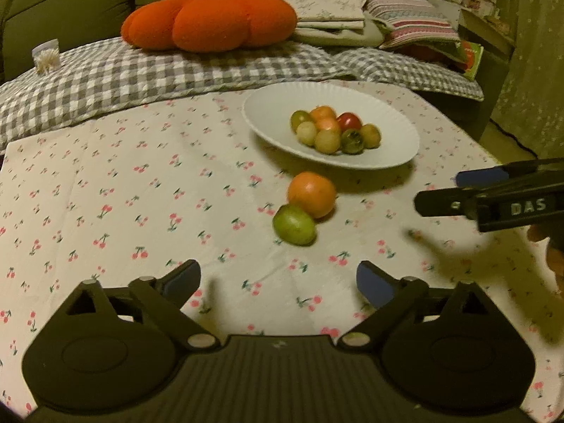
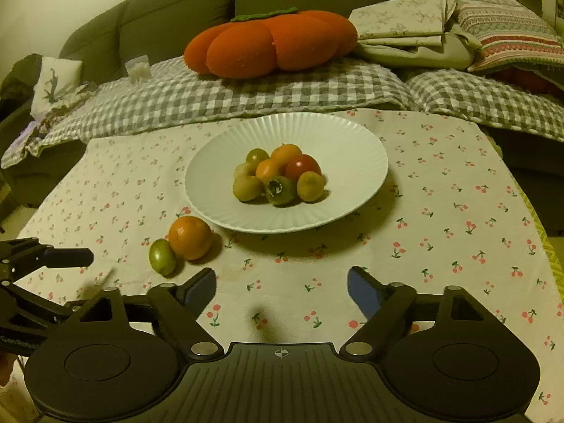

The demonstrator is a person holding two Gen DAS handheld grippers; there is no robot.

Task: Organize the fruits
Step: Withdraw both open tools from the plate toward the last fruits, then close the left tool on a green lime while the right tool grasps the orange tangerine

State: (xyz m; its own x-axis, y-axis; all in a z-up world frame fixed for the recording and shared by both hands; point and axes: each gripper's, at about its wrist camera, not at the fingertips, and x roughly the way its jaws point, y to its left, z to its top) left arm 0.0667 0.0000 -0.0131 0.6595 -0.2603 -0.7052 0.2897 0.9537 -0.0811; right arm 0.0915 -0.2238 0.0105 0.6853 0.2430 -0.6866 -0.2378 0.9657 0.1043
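Observation:
A white ribbed plate (image 1: 387, 141) (image 2: 335, 148) on the cherry-print tablecloth holds a heap of several small fruits (image 1: 335, 128) (image 2: 278, 176), green, orange and red. An orange fruit (image 1: 312, 194) (image 2: 190, 237) and a smaller green fruit (image 1: 294, 225) (image 2: 162, 256) lie touching each other on the cloth, just in front of the plate. My left gripper (image 1: 278, 278) is open and empty, a short way before the green fruit. My right gripper (image 2: 282, 278) (image 1: 439, 192) is open too, nothing between its pads, with the plate ahead and the two loose fruits to its left.
Behind the table lies a grey checked blanket (image 1: 141, 77) (image 2: 246, 95) with an orange pumpkin cushion (image 1: 211, 21) (image 2: 271, 44) and folded cloths (image 1: 335, 10) (image 2: 405, 31) against a dark sofa. The table's edge (image 2: 550, 246) falls away at the right.

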